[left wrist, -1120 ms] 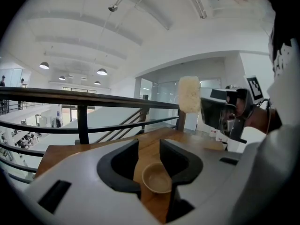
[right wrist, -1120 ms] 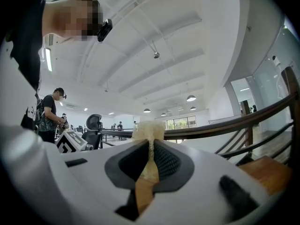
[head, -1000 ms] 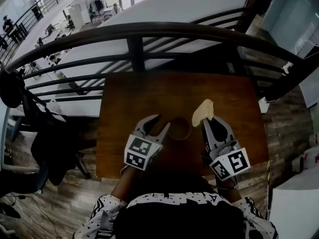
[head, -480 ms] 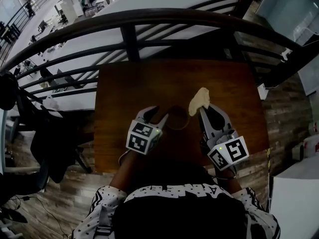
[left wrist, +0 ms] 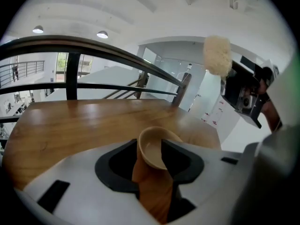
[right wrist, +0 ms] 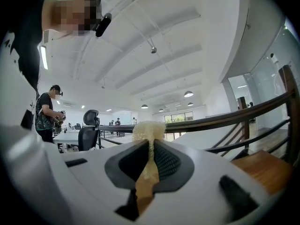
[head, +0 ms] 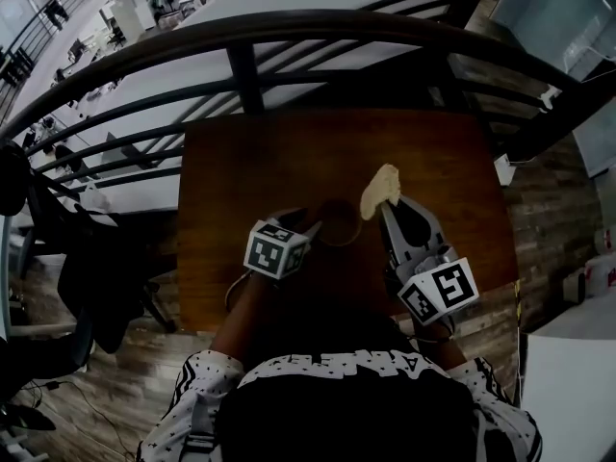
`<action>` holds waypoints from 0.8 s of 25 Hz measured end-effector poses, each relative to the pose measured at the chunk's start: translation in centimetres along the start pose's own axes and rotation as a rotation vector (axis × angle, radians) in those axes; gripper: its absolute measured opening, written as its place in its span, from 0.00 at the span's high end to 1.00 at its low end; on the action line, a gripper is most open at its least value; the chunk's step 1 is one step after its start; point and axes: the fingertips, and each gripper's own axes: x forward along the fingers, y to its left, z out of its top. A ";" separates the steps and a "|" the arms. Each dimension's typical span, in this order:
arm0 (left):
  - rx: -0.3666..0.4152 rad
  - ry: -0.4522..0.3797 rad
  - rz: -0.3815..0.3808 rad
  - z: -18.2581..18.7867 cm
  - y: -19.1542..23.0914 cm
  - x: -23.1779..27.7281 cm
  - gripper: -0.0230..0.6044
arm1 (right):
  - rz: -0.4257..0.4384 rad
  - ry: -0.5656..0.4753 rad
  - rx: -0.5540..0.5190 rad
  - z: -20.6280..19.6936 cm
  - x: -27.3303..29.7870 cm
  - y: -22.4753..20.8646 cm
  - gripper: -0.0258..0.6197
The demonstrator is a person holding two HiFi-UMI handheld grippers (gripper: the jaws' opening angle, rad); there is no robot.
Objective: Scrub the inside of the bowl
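Observation:
A small wooden bowl (head: 337,221) stands near the middle of the brown table (head: 260,162). My left gripper (head: 306,222) reaches it from the left. In the left gripper view the bowl (left wrist: 154,149) lies between the tips of the wide-spread jaws and looks tipped to the left. I see no pad pressing on it. My right gripper (head: 385,206) hovers just right of the bowl, shut on a pale fuzzy scrubber (head: 381,191) that sticks up above the jaws. The scrubber (right wrist: 149,128) fills the gap in my right gripper (right wrist: 150,144). The scrubber (left wrist: 217,55) is also in the left gripper view, raised at the right.
A dark metal railing (head: 241,65) runs along the table's far side, with a drop to a lower floor beyond. A chair draped in dark cloth (head: 96,277) stands left of the table. The table's near edge is against the person's body.
My left gripper has moved in to the bowl, so its jaws now straddle it. The right gripper and scrubber have drifted slightly up and left.

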 end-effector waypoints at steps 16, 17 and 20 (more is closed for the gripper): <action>-0.111 0.101 -0.013 -2.3 1.5 2.5 0.72 | -0.017 0.004 -0.001 -0.1 -0.3 -0.1 0.90; -0.110 0.107 -0.011 -2.3 1.5 2.5 0.72 | -0.017 0.004 -0.001 0.0 -0.3 -0.1 0.90; -0.092 0.116 0.005 -2.1 1.8 2.7 0.72 | -0.020 0.004 -0.001 -0.1 -0.3 -0.1 0.90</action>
